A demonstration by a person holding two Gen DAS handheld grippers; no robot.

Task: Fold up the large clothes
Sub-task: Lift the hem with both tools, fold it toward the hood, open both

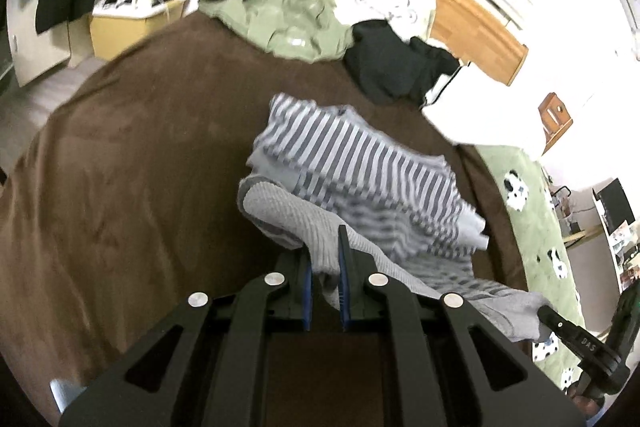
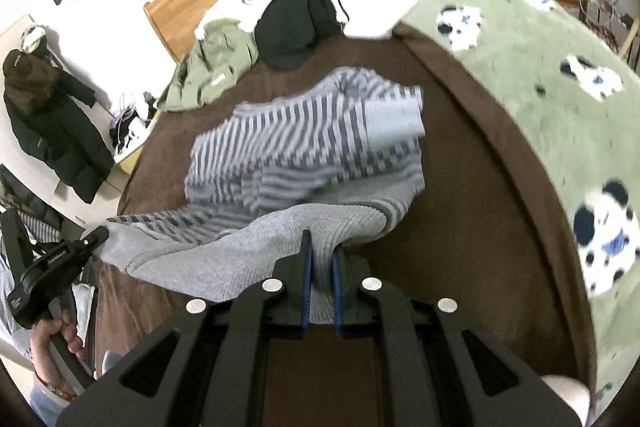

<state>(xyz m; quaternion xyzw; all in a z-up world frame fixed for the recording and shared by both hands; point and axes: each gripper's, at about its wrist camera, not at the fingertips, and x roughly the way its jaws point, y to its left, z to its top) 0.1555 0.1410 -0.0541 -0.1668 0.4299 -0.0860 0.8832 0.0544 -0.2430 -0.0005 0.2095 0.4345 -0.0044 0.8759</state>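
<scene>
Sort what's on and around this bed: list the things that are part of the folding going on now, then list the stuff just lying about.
In the job:
striped sweater
left gripper, clamped on its hem
right gripper, clamped on its hem
brown bedspread under it

Lying about:
green hoodie
black garment
green sheep-print blanket
black coat hanging on the wall

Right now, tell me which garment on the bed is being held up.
The striped sweater, its grey hem clamped in both jaws; the green top and black one lie by the headboard.
</scene>
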